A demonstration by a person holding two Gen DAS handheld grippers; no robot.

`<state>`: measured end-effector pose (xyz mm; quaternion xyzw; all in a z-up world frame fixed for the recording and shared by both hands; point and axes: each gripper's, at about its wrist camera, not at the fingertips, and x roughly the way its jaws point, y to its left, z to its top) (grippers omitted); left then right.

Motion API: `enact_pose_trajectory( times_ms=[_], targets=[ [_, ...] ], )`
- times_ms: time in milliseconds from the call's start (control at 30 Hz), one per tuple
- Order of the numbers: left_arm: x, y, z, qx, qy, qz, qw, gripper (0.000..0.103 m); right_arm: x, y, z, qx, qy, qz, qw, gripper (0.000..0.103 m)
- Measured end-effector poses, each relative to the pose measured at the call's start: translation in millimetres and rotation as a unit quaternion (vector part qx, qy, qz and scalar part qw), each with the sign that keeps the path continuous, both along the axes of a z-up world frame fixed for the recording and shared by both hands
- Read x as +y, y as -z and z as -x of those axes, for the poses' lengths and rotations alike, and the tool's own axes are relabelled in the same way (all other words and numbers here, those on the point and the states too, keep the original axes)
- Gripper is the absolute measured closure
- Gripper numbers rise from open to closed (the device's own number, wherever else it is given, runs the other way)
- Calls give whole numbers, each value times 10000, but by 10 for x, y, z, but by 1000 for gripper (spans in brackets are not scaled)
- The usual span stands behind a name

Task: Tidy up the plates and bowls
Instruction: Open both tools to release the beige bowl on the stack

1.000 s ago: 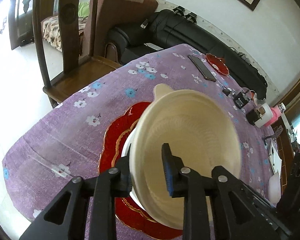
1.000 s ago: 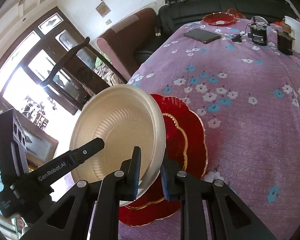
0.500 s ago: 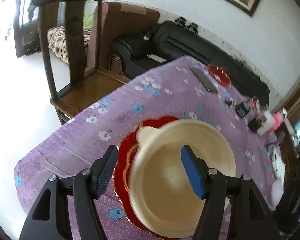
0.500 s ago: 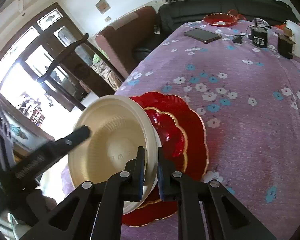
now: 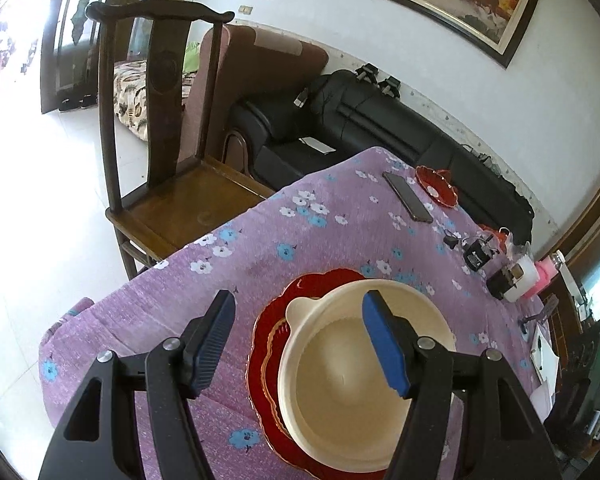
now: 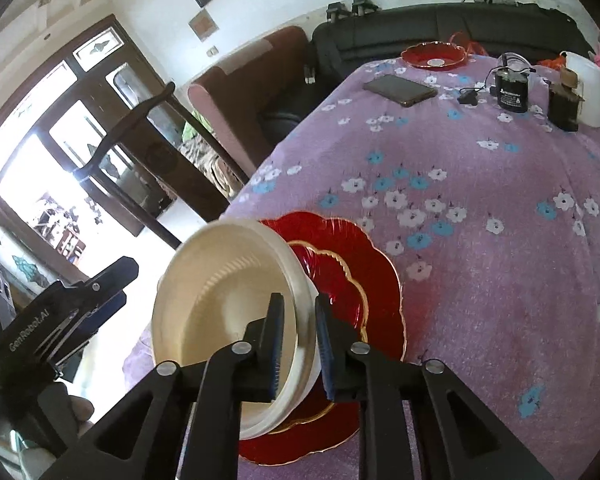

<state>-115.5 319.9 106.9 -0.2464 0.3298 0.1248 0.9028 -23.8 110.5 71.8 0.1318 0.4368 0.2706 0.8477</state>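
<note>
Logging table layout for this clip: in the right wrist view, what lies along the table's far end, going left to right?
phone → red dish → small black plug → black cylinder → dark box → white container

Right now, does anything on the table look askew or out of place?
Yes: the cream bowl sits tilted over the stacked red plates, its rim pinched in the right gripper jaws. Nothing looks spilled or broken.
</note>
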Motion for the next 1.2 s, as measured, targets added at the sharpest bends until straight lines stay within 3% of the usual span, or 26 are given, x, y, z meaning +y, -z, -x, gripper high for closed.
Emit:
enact_pose_trajectory(
  times_ms=[167,400,500,733,1100,1200],
  targets=[
    [49,-18,51,-74,-95,-12,9999,37,-57,-5,-14,-85,151,-22,9998,83],
    [77,-41,81,-115,-124,-10,9999,37,139,-150,-71,-555,45,502,9972,84],
    [68,-47,96,-118,-89,0,9999,37,223,-115,-174,-494,29,721,9962,84],
    [51,-92,137,-183,-36,-50,9998,37,203,-70,-279,-205,-14,464,9987,83],
    [15,-132,146,-224,-15,-176,9996,36,-205,-289,-24,-519,299,61,9982,82],
    [-48,-176,161,-267,23,-291,9992,30,-332,-258,27,-513,396,65,9979,78]
  ],
)
